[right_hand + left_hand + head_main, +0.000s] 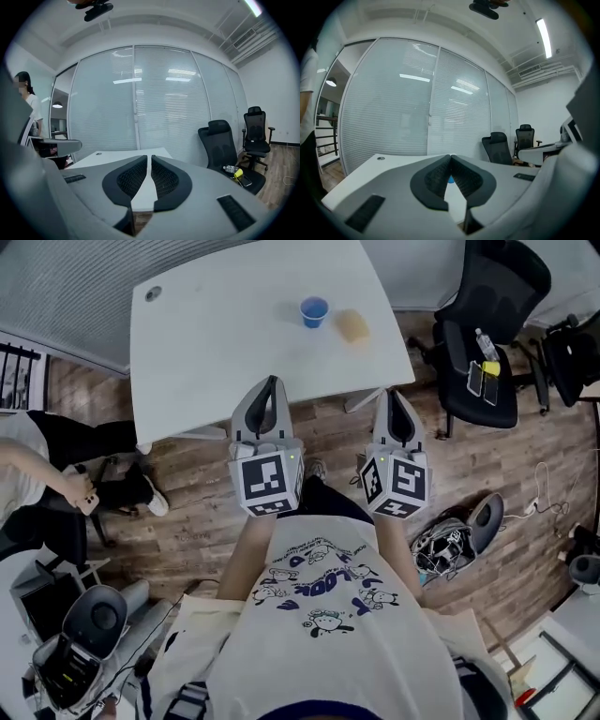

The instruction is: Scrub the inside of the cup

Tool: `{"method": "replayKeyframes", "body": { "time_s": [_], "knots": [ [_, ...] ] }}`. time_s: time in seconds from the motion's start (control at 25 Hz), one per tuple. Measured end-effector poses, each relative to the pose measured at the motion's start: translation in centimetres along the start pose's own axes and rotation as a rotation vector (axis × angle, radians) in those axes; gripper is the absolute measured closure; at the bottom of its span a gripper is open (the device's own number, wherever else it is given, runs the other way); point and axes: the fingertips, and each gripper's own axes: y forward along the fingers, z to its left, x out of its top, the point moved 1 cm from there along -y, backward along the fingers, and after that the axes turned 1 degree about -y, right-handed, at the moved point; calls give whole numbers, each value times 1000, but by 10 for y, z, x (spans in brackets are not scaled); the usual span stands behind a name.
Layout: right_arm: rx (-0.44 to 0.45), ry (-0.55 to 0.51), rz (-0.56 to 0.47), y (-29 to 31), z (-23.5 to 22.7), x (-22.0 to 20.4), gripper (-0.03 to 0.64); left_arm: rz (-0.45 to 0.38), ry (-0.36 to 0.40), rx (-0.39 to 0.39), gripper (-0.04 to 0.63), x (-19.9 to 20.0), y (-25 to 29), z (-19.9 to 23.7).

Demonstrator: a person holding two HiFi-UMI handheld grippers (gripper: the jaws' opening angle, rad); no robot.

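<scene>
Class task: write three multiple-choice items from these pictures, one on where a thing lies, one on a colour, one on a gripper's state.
1. On the white table, the tan sponge lies: A left of the small round cup; B right of it, apart; C inside it.
2. The cup is: A red; B blue; C green.
3. The left gripper has its jaws: A together, empty; B wide apart; C clamped on the sponge.
Answers: 1 B, the head view shows a gap between them; 2 B, blue wall and rim; 3 A, the tips meet with nothing between.
</scene>
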Motion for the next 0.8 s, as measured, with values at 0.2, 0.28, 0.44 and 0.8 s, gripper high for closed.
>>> {"method": "replayKeyframes", "body": {
  "time_s": [0.2,0.28,0.44,0.8],
  "knots": [
    [29,7,17,27,-9,-4,581,29,-16,22,566,-8,24,-1],
    [36,14,27,36,-11,-6,580,20,-15,27,566,-5,31,-1],
    [41,25,42,45,-10,-9,578,31,-2,36,566,-5,37,5],
    [43,34,105,90,-26,-20,523,98,10,43,566,-14,81,12]
  ]
}}
